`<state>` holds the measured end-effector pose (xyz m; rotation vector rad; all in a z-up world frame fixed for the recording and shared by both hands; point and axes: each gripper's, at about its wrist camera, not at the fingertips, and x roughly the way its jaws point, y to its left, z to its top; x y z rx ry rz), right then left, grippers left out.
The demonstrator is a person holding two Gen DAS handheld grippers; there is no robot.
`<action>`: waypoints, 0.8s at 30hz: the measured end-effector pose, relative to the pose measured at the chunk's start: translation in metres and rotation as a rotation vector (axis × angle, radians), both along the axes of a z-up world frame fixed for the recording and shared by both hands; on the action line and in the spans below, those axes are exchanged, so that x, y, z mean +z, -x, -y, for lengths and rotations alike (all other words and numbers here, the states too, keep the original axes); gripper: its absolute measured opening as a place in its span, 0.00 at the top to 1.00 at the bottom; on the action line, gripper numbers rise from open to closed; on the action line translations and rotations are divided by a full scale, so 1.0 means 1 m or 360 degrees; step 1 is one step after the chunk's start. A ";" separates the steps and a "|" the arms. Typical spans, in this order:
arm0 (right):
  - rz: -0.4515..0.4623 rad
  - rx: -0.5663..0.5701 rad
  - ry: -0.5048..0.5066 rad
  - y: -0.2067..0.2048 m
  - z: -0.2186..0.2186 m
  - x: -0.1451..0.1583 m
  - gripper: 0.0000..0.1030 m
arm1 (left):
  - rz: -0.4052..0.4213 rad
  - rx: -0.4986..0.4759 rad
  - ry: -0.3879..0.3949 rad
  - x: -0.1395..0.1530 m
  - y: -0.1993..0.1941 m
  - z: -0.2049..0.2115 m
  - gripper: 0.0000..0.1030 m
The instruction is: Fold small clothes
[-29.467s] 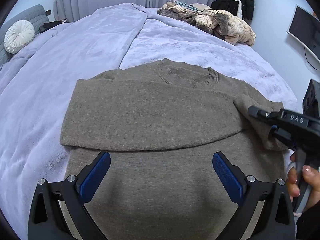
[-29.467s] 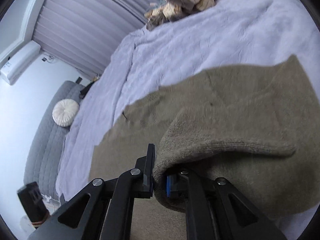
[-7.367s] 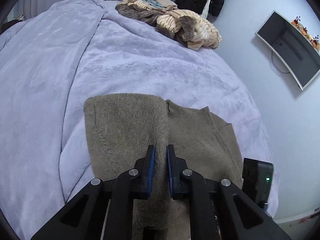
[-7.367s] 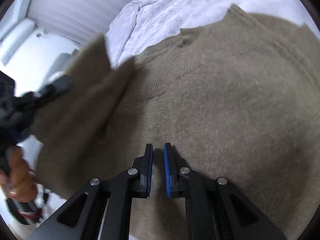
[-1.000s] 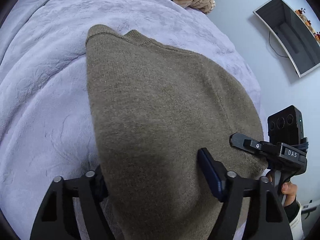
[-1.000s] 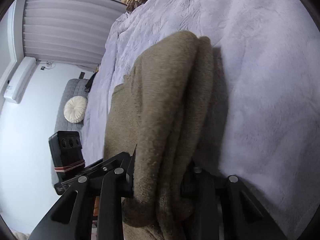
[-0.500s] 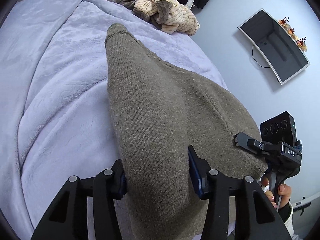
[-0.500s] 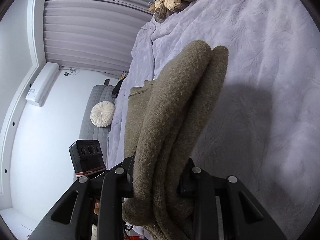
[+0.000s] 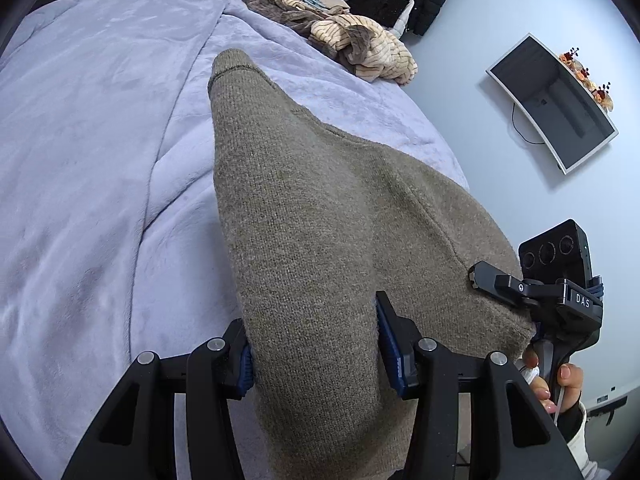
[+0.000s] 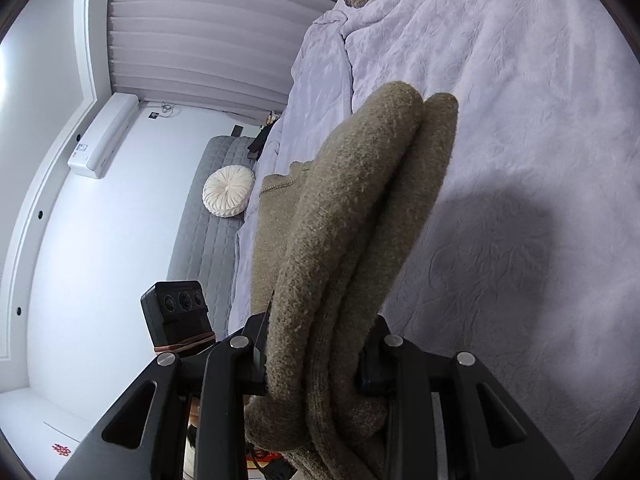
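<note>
Fingers (image 10: 256,356) around doubled sweater (image 10: 344,240)

One folded olive-brown knit sweater (image 9: 320,220), two black handheld grippers (image 9: 316,350) (image 10: 310,356), one round cream tufted cushion (image 10: 229,189), one wall-mounted curved monitor (image 9: 554,104).

The sweater (image 9: 320,216), a thick olive-brown knit, was folded into a several-layer bundle. It hung lifted above the bed (image 9: 100,140), its near end clamped at both sides, its ribbed far corner pointing away, rounded folds (image 10: 360,208) stacked side by side.
</note>
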<state>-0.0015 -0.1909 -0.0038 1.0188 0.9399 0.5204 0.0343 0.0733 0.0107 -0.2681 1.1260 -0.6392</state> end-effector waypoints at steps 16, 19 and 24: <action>-0.0208 -0.0154 0.0505 0.033 -0.008 -0.042 0.65 | 0.0085 0.0336 -0.0318 -0.057 0.040 -0.077 0.50; -0.0126 -0.0193 0.0648 0.043 -0.005 -0.020 0.65 | 0.0189 0.0395 -0.0394 -0.047 0.044 -0.085 0.50; 0.0034 -0.0116 0.0778 0.056 -0.027 0.014 0.65 | 0.0235 0.0382 -0.0412 -0.042 0.054 -0.079 0.50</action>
